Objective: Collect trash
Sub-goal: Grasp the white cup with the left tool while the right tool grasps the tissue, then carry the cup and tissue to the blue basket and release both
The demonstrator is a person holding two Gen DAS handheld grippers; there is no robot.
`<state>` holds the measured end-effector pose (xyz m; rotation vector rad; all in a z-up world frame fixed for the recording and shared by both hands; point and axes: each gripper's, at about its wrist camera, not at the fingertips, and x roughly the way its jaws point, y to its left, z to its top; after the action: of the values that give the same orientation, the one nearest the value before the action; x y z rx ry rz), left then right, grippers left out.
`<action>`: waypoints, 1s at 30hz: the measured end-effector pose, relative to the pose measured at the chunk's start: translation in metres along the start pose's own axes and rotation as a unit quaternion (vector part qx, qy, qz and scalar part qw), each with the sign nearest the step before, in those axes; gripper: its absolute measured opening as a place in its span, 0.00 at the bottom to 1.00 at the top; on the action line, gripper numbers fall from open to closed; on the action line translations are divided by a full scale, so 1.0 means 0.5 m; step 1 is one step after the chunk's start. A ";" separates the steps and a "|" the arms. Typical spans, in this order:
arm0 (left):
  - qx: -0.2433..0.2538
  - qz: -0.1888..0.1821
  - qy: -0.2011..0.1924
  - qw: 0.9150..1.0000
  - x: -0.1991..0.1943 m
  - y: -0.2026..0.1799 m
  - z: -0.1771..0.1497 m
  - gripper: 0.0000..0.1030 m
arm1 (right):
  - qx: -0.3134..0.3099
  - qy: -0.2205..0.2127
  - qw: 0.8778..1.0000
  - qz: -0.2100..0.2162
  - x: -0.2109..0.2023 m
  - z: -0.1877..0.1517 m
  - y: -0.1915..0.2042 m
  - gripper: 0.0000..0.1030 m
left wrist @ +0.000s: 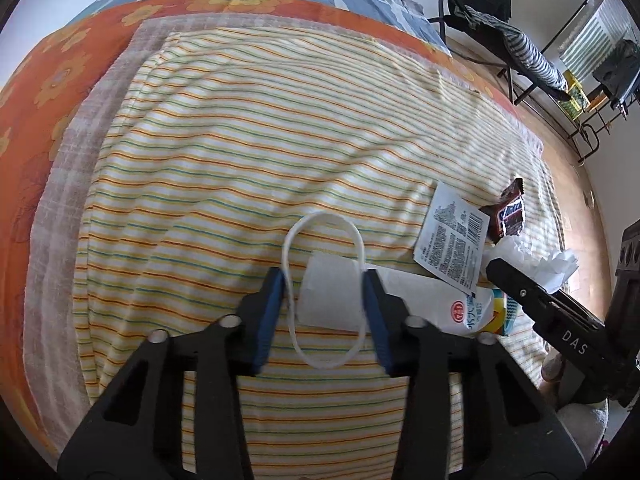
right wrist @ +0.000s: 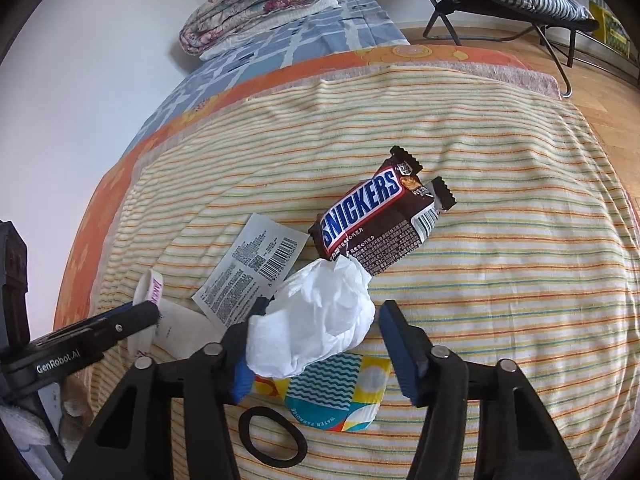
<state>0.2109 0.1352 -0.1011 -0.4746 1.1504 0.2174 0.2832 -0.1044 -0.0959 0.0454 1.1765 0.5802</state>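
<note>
My left gripper (left wrist: pixel 325 304) points down at a white cord loop (left wrist: pixel 322 220) with a white paper piece (left wrist: pixel 330 296) inside it. Its blue pads stand close at the loop's two sides, and the loop is not squeezed. My right gripper (right wrist: pixel 320 332) straddles a crumpled white tissue (right wrist: pixel 316 320); the left pad touches it and the right pad stands just clear. Beyond the tissue lie a Snickers wrapper (right wrist: pixel 372 216) and a white printed packet (right wrist: pixel 248 272). A colourful packet (right wrist: pixel 336 396) lies under the tissue.
Everything lies on a striped blanket (left wrist: pixel 240 160) spread over a bed. A black hair tie (right wrist: pixel 273 436) lies near my right gripper. A folded quilt (right wrist: pixel 256 4) sits at the bed's far end, and a folding chair (right wrist: pixel 500 0) stands on the wooden floor.
</note>
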 end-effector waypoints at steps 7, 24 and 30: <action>-0.007 0.003 -0.009 1.000 -0.009 0.015 0.002 0.14 | 0.002 0.002 1.000 0.002 0.000 0.001 -0.005 0.36; -0.035 0.011 -0.037 0.999 -0.056 0.073 0.000 0.08 | 0.001 -0.020 1.000 0.005 -0.040 0.000 -0.015 0.25; -0.033 0.004 -0.043 0.999 -0.078 0.074 -0.004 0.08 | -0.005 -0.033 0.999 0.010 -0.071 -0.005 -0.011 0.25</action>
<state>0.1786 0.1699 -0.0756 -0.5141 1.0637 0.2817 0.2744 -0.1256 -0.0684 0.0663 1.1093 0.5977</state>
